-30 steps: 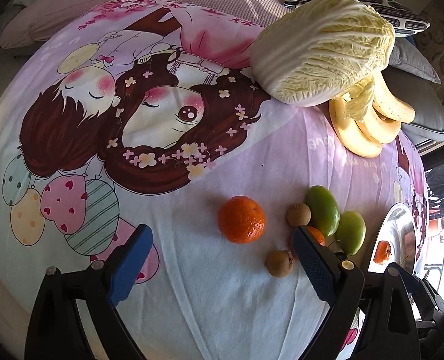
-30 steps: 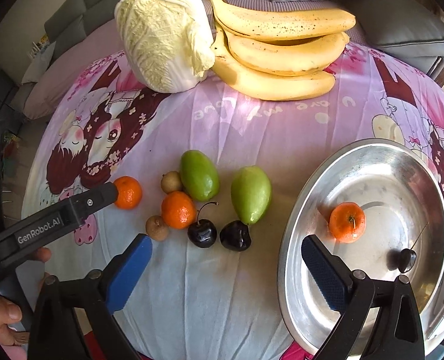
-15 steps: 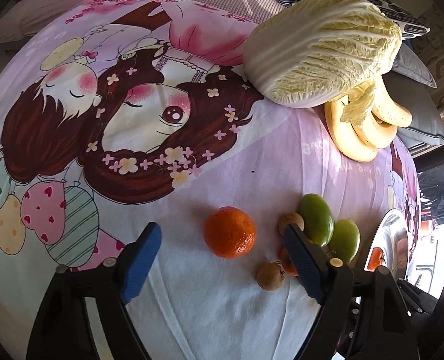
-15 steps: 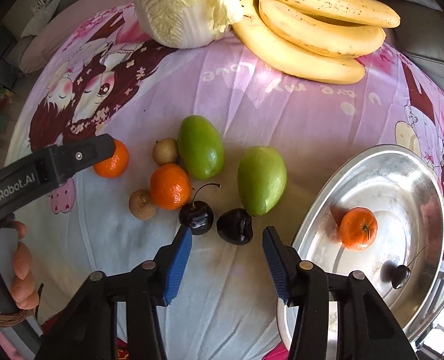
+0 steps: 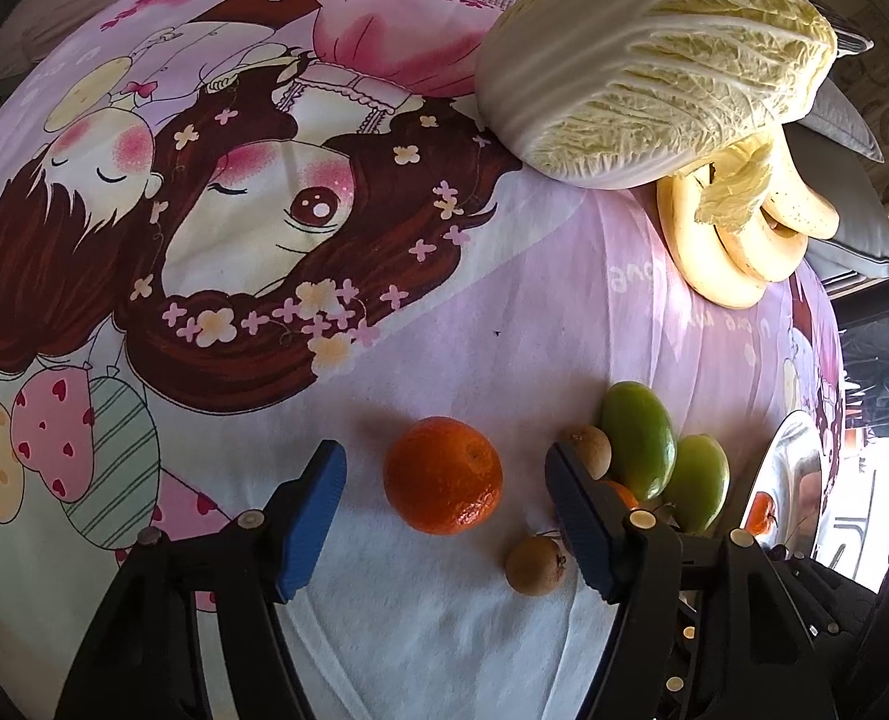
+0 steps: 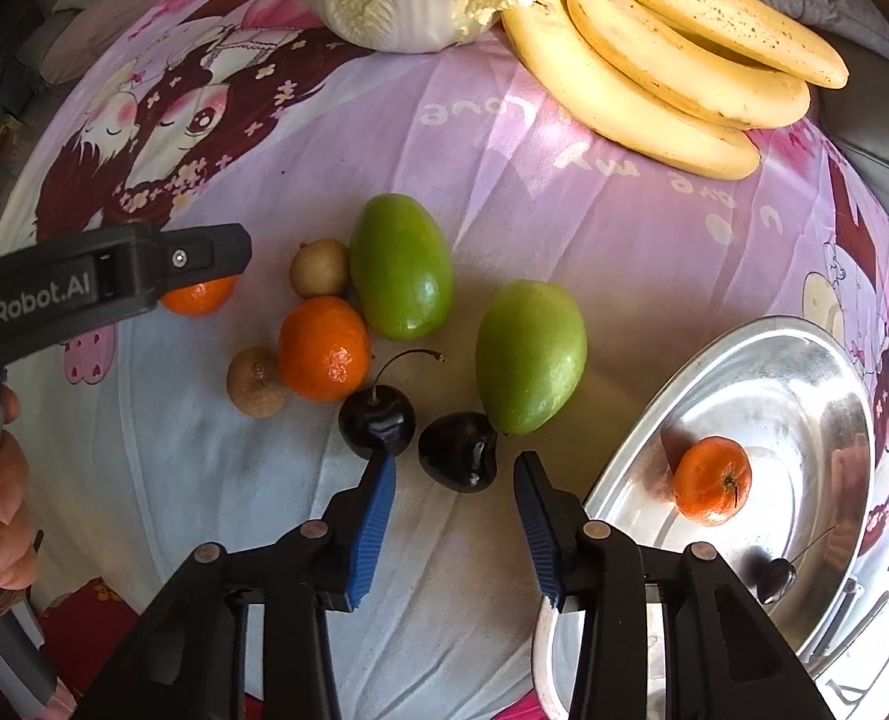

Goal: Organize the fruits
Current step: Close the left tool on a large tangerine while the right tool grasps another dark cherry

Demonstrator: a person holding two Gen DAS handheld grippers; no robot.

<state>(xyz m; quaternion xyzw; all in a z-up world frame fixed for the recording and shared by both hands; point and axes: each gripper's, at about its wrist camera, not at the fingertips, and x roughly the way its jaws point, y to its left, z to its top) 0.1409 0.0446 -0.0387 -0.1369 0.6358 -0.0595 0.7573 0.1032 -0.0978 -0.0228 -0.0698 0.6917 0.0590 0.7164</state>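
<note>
Right wrist: dark cherry (image 6: 457,459) between right claw (image 6: 453,468) pads, untouched.

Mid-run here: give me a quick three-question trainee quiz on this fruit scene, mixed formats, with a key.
1. True or false: the metal tray already holds a tangerine and a cherry.
2. The right gripper has just been closing. Which fruit sits between its fingers? A) stemless dark cherry B) green mango C) longan
3. Fill in: the left gripper, also just closing, brackets a lone ____ without touching it.

Key: 1 true; 2 A; 3 tangerine.
</note>
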